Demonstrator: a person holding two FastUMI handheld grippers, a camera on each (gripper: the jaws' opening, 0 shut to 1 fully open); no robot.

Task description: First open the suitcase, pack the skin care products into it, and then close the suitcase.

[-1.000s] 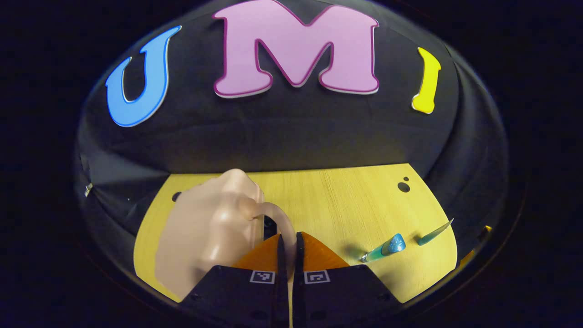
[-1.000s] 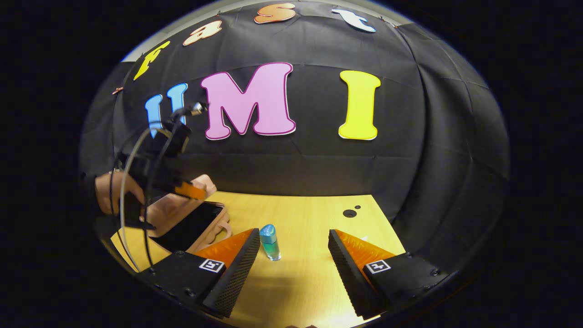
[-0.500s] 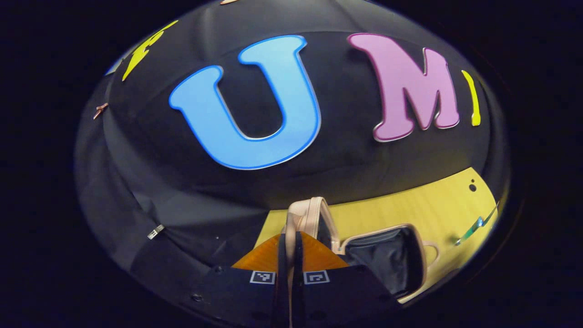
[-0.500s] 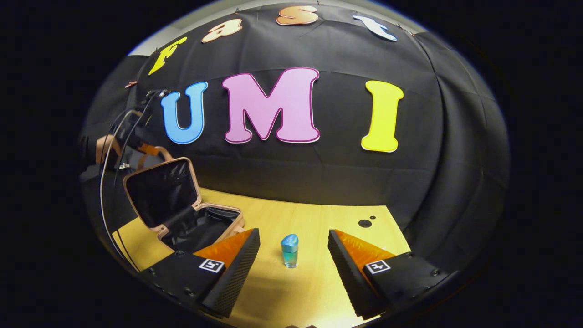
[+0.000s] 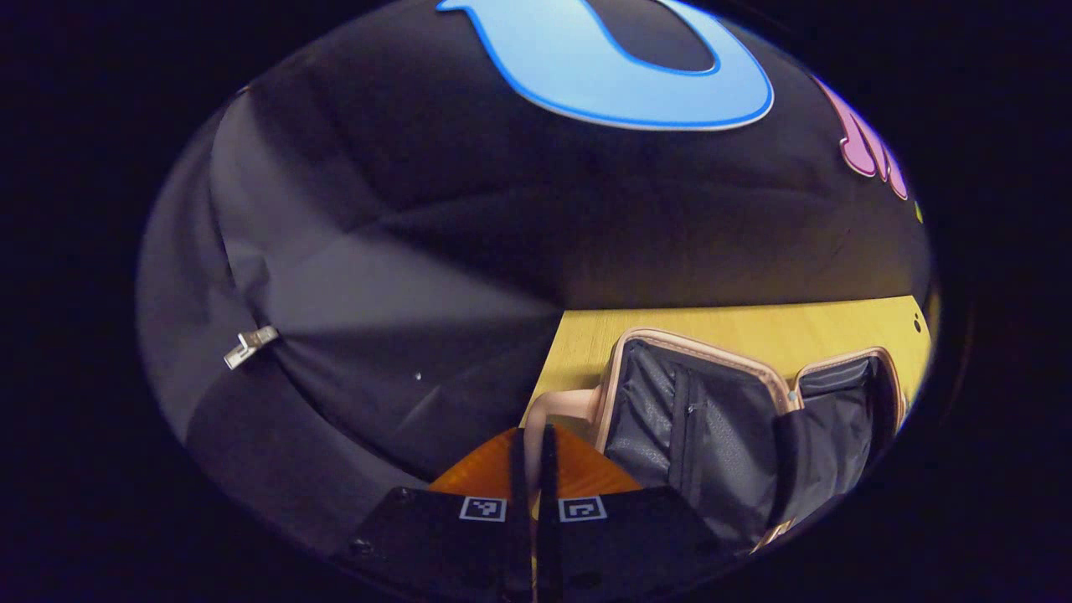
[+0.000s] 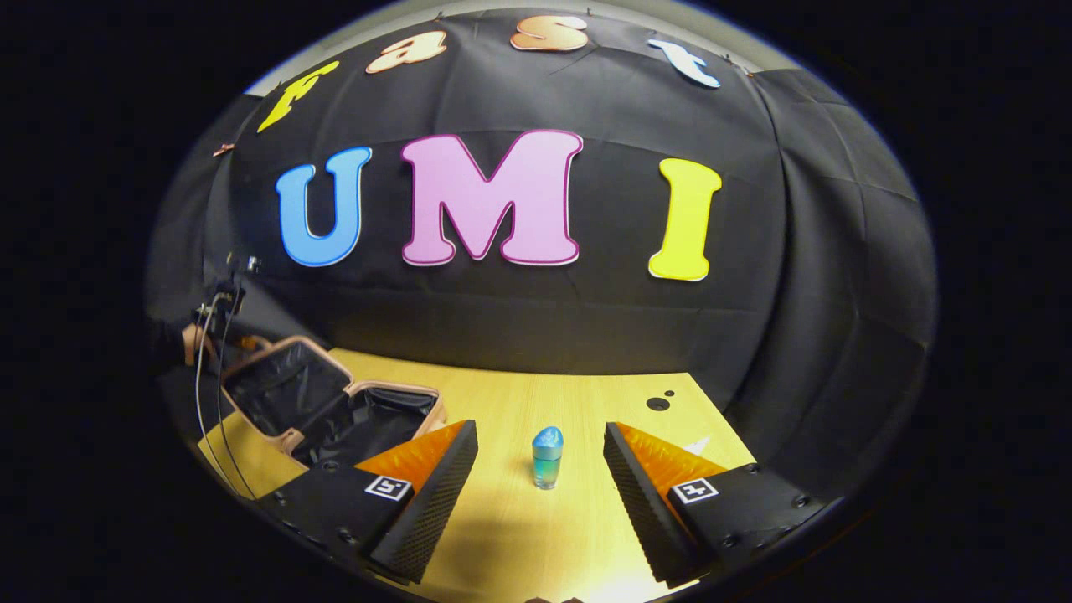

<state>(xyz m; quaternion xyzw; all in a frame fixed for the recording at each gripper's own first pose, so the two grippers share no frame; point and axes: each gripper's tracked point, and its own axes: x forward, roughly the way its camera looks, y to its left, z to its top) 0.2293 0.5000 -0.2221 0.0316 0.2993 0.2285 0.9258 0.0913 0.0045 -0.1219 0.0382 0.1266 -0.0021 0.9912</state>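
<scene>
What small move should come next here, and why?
Probably ease the right gripper forward and close it on the blue bottle. The suitcase already lies open on the table, and the bottle stands upright between the open fingers, untouched.

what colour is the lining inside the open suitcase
Black, against a pale pink shell; the suitcase lining shows best in the left gripper view.

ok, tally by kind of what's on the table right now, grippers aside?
Suitcase: 1, open.
Skin care bottle: 1, upright, between the right gripper's fingers, untouched.
Total: 2.
</scene>
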